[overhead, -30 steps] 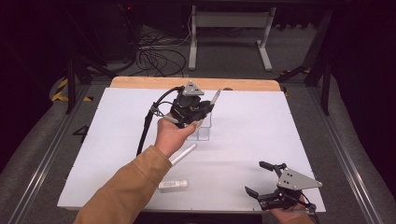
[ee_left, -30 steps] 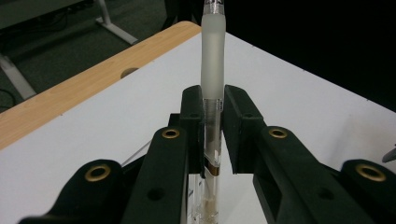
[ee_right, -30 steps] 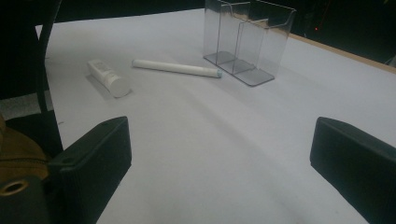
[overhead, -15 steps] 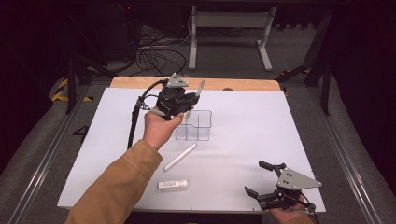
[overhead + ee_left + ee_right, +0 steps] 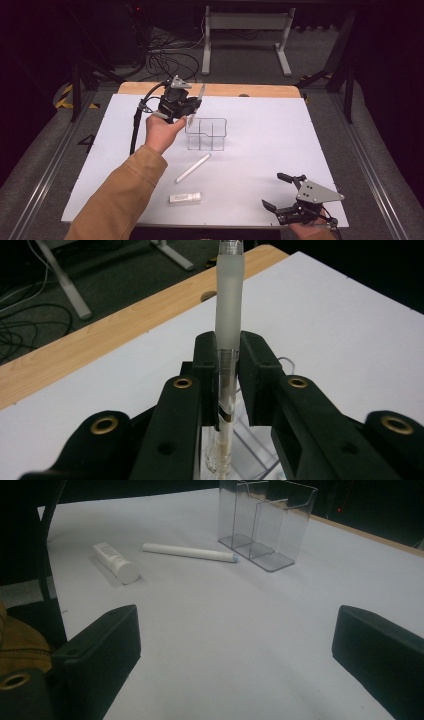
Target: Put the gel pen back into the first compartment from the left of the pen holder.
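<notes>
Lifted leftward off the clear organizer (image 5: pixel 206 134), the left gripper (image 5: pixel 227 375) clamps a frosted-capped pen (image 5: pixel 227 315) upright beside the organizer's far-left corner, while the right gripper (image 5: pixel 285 192) idles wide open at the table's (image 5: pixel 300 130) near-right corner.

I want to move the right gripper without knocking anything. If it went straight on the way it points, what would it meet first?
Bare white table first. Farther along that line lie the white pen and the clear organizer; the small tube lies left. The depth is unclear.
</notes>
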`<state>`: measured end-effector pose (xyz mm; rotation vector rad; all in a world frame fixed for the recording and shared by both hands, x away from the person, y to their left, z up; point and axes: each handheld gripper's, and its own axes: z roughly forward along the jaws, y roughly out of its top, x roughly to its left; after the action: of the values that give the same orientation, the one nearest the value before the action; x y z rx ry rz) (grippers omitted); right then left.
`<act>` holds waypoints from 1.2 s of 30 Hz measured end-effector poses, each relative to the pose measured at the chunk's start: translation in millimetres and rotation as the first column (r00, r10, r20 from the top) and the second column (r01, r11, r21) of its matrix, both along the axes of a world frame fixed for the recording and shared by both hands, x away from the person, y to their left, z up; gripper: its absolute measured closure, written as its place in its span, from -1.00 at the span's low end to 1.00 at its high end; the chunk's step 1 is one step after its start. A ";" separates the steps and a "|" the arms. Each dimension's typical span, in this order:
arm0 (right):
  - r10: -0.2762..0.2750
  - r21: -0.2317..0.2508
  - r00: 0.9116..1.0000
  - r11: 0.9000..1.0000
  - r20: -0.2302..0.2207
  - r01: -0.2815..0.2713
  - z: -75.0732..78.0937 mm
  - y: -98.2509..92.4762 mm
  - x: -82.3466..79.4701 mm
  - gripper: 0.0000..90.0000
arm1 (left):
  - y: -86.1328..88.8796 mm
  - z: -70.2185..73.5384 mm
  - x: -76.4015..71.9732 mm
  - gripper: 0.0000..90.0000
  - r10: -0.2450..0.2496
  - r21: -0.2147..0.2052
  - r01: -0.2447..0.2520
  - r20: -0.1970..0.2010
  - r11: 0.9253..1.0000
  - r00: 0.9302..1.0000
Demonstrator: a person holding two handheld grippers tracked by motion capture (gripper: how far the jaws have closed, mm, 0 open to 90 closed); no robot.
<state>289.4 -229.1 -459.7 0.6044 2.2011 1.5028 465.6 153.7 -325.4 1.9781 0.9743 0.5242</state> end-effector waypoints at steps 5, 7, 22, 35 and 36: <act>-0.001 -0.001 1.000 1.000 -0.003 0.001 -0.2 0.4 0.2 -0.87 | 4.2 -1.3 2.6 0.75 0.007 -0.001 -0.007 -0.008 1.000 1.000; 0.000 -0.002 1.000 1.000 -0.002 0.000 0.0 0.5 0.0 -0.87 | 3.7 -1.2 2.3 0.75 0.004 0.006 -0.004 -0.006 1.000 1.000; 0.002 -0.004 1.000 1.000 -0.001 -0.002 -0.1 0.4 0.0 -0.87 | -1.3 -8.0 5.9 0.75 -0.033 -0.015 0.032 -0.072 0.999 0.997; 0.006 -0.004 1.000 1.000 -0.002 -0.006 0.0 0.5 -0.2 -0.87 | 0.5 -4.2 -3.6 -0.16 -0.035 -0.049 0.034 -0.009 0.998 0.999; 0.005 -0.004 1.000 1.000 -0.002 -0.005 -0.1 0.5 -0.1 -0.87 | 0.6 -3.4 -6.6 -0.17 -0.044 -0.040 0.044 0.000 0.998 0.999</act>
<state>289.3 -228.6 -459.8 0.5996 2.2078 1.5003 459.0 154.3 -328.8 1.9594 0.9331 0.4763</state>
